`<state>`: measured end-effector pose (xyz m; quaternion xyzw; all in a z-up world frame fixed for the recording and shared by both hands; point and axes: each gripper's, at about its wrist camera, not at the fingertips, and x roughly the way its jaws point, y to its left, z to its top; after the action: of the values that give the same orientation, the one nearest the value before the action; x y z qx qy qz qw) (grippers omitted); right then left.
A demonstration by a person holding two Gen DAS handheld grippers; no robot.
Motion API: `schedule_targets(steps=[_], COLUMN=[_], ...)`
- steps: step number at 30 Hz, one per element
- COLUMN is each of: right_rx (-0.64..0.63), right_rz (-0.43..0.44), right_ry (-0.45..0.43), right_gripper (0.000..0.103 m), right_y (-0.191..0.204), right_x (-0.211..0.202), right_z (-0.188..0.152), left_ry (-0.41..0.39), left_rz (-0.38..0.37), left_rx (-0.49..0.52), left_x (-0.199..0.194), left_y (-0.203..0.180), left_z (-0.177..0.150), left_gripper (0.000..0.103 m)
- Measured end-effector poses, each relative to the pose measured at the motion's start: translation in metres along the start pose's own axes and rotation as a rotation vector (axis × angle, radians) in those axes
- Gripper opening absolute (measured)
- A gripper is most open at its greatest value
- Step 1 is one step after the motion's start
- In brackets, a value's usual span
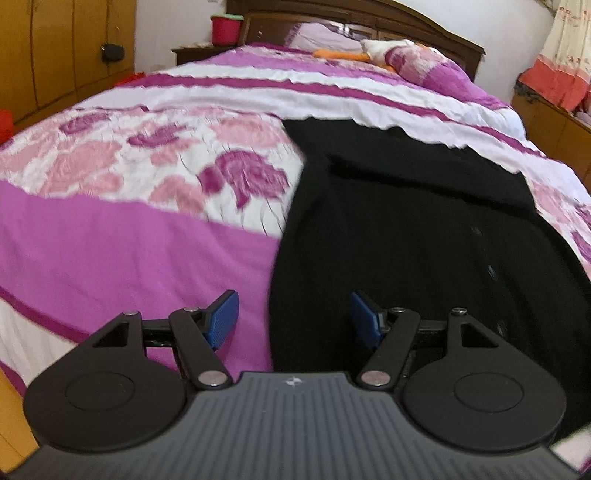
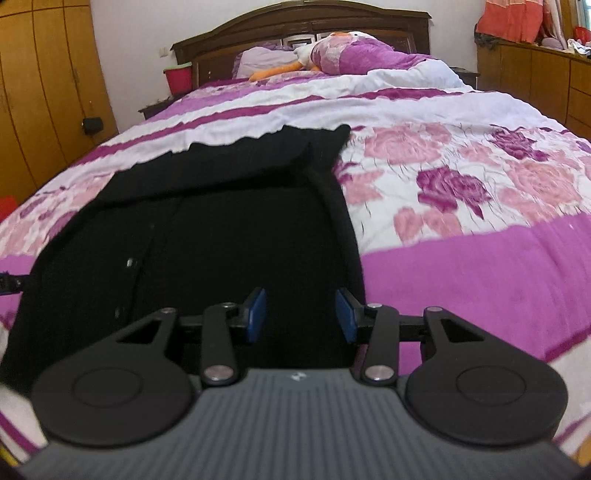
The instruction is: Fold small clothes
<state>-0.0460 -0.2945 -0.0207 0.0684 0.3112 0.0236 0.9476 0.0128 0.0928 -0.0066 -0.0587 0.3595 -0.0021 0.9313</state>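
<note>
Over black garment (image 1: 406,240) on bed: left gripper (image 1: 295,317) wide apart, empty; right gripper (image 2: 301,314) partly apart, empty.

A home bedroom: a wide bed (image 2: 461,258) under a pink-and-purple floral quilt, its dark carved headboard (image 2: 295,22) at the far wall. Wooden wardrobes (image 2: 44,92) stand left, low cabinets (image 2: 535,74) right, a red bucket (image 2: 178,79) on the nightstand.

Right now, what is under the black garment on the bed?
The black garment lies on the pink and purple floral bedspread, which shows all around it. Whatever lies directly beneath the cloth is covered, so I cannot tell whether anything else is there.
</note>
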Motion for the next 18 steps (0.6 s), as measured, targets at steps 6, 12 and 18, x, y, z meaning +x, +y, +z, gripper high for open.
schedule_targets(steps=[6,12,18], right_rx=[0.008,0.041,0.047], right_rz=[0.006,0.031,0.064], right_ry=[0.031,0.075,0.072], right_gripper=[0.044,0.045,0.048], right_y=[-0.002,-0.006,-0.006], right_x=[-0.012,-0.015,-0.014], right_z=[-0.021,-0.038,-0.053], left_ry=[0.048,0.054,0.063], left_rz=[-0.030,-0.061,-0.145], left_rx=[0.014,0.041,0.054], left_x=[-0.009,-0.018,-0.020], left_y=[-0.003,-0.005,-0.009], left_z=[-0.025,-0.047,-0.054], left_gripper=[0.072,0.072,0.072])
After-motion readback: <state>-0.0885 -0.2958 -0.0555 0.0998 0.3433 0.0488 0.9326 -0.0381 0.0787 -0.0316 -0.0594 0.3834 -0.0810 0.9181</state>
